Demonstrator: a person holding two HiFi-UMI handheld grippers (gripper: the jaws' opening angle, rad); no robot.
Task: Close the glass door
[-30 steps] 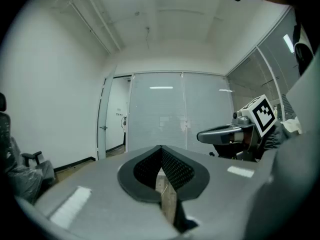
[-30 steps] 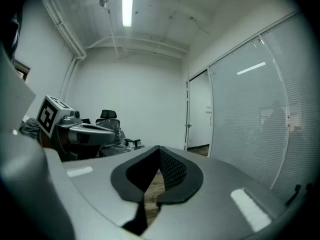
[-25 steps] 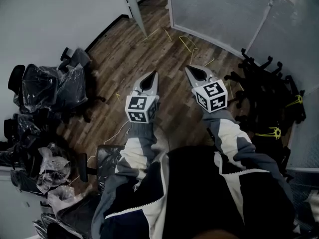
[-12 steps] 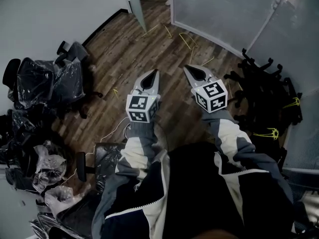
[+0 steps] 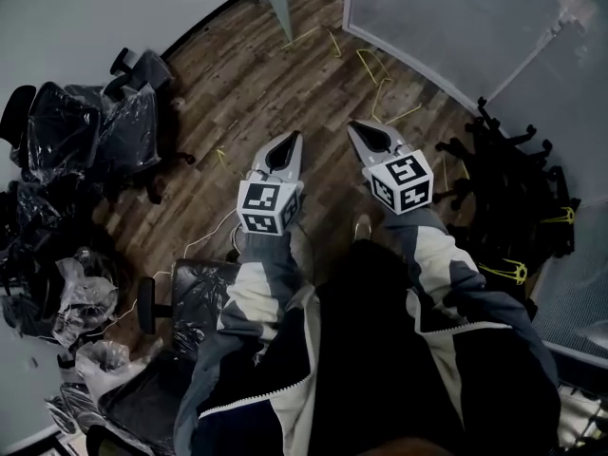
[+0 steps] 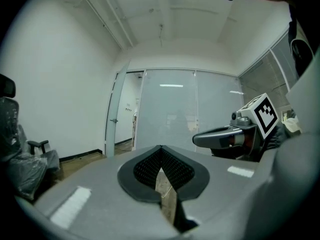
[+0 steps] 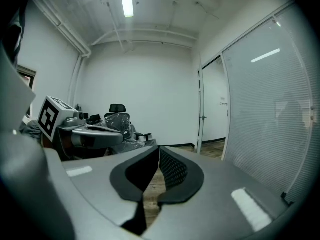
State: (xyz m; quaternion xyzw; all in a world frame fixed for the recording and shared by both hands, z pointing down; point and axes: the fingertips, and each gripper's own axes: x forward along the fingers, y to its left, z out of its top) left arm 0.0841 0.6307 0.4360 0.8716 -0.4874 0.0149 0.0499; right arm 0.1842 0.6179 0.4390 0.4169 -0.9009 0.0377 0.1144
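Where the wood floor [image 5: 237, 93] runs up into the top middle of the head view, the glass door [image 5: 276, 3] stands ajar. Its thin pale edge is angled out over the boards, and an open doorway gap lies between it and the frosted glass wall [image 5: 446, 17] at the upper right. Both tools are well short of it, side by side but apart in the middle of the frame: the left tool [image 5: 294, 141] and the right tool [image 5: 353, 127]. Each has its jaws closed tip to tip, with nothing held. A bare strip of floor leads from the tools up to the door, crossed only by thin yellow straps [image 5: 375, 69] lying loose near the glass wall. On the left edge, plastic-wrapped chairs [image 5: 90, 136] crowd against the white wall [image 5: 95, 8]. On the right, black chair bases [image 5: 518, 174] are piled along the foot of the glass wall. One more wrapped seat [image 5: 204, 302] sits at the lower left, just beside the person's left sleeve [image 5: 261, 293].
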